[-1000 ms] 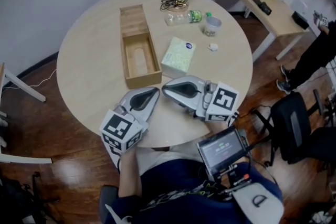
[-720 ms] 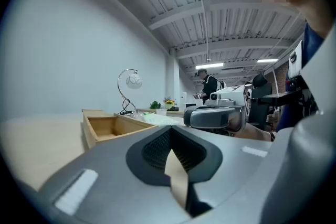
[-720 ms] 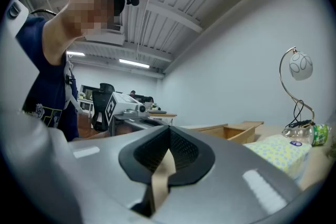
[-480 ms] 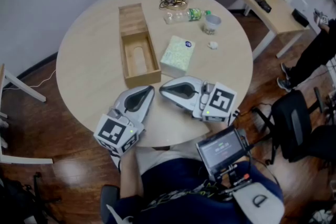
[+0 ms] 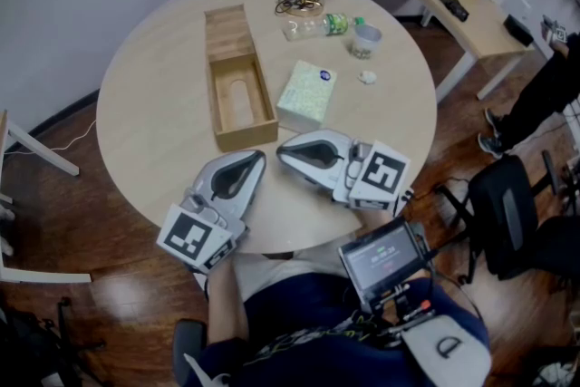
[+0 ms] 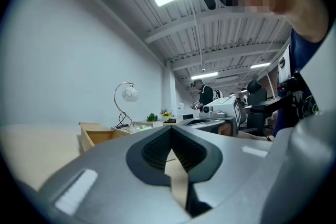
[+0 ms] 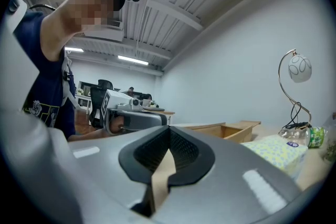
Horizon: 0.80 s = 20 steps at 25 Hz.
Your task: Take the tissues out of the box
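An open wooden box (image 5: 241, 108) lies on the round table (image 5: 154, 122), with its flat lid (image 5: 227, 30) just beyond it. The inside looks bare wood. To the box's right lies a green tissue pack (image 5: 308, 95), also visible in the right gripper view (image 7: 281, 152). My left gripper (image 5: 261, 156) rests shut on the table near the front edge, below the box, holding nothing. The right gripper (image 5: 281, 150) lies shut beside it, tips pointing left, also holding nothing. In both gripper views the jaws meet with nothing between them, left gripper (image 6: 170, 132) and right gripper (image 7: 169, 131).
At the table's far side stand a lamp base with cable (image 5: 304, 0), a plastic bottle (image 5: 317, 27), a cup (image 5: 366, 41) and a small white scrap (image 5: 367, 78). A small screen (image 5: 385, 260) sits at my lap. A desk (image 5: 444, 0) and a chair (image 5: 507, 213) stand to the right.
My left gripper has slid slightly back and to the left on the table. The right gripper, box and tissue pack have stayed put.
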Tool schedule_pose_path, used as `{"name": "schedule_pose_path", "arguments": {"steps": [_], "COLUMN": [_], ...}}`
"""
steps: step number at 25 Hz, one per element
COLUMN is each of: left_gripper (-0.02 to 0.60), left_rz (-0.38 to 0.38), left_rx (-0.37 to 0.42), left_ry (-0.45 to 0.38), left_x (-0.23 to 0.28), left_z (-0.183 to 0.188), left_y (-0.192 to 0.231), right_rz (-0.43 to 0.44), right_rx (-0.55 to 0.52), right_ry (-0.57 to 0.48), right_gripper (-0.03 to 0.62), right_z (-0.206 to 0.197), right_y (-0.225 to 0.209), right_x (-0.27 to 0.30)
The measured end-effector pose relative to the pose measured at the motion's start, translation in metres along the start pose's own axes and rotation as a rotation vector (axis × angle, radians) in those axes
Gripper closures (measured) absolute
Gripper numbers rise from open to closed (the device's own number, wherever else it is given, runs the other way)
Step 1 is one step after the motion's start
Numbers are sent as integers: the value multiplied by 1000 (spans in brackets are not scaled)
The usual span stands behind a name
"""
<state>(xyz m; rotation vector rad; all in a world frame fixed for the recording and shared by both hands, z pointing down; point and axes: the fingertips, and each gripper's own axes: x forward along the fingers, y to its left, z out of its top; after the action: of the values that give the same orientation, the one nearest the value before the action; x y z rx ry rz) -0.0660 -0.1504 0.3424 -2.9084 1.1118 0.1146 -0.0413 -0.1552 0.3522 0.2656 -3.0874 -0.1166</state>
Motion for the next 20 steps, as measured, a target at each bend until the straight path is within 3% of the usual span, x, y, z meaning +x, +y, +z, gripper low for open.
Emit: {"name": "schedule_pose_path", "arguments": {"steps": [20], "left_gripper": [577], "left_rz": [-4], "left_rx": [3], "left_ry": [5], "left_x": [2], "left_z": [-1], "left_y": [0], "right_rz": [-6], "right_rx": [-17], "right_ry": [34], "right_gripper": [594], "right_z": [-7], "right_y": [-1], "right_x": [1]}}
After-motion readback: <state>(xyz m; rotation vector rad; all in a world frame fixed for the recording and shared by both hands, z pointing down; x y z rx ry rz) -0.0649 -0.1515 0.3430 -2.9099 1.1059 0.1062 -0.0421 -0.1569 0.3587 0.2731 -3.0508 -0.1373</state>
